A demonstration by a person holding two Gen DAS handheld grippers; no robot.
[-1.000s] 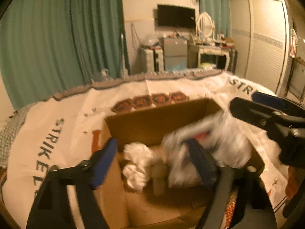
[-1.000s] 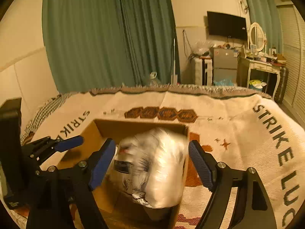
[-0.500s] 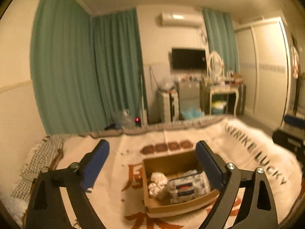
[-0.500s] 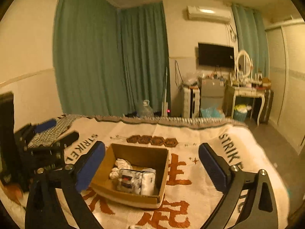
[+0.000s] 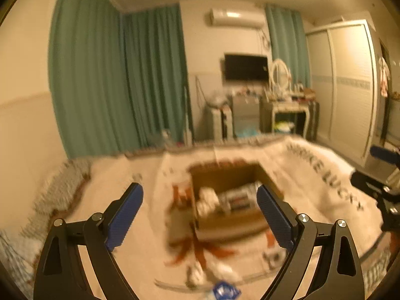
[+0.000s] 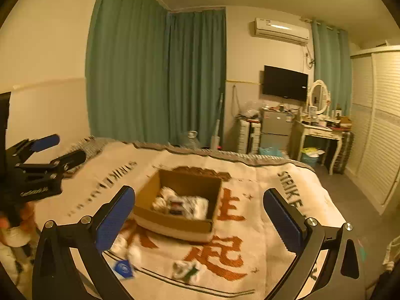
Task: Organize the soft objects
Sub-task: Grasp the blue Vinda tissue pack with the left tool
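Right wrist view: right hand-held gripper spread wide, empty, above bed. Left hand-held gripper likewise agape, empty. Cardboard box mid-bed holds white soft packs; loose soft items near bed's front edge.

**A bed with a box and small things on it**

The bed has a cream blanket with big orange signs and dark letters. A brown cardboard box sits in the middle of it, open at the top. Near the front edge lie a small blue packet, some white soft bits and a white and green bundle. They are apart from the box.
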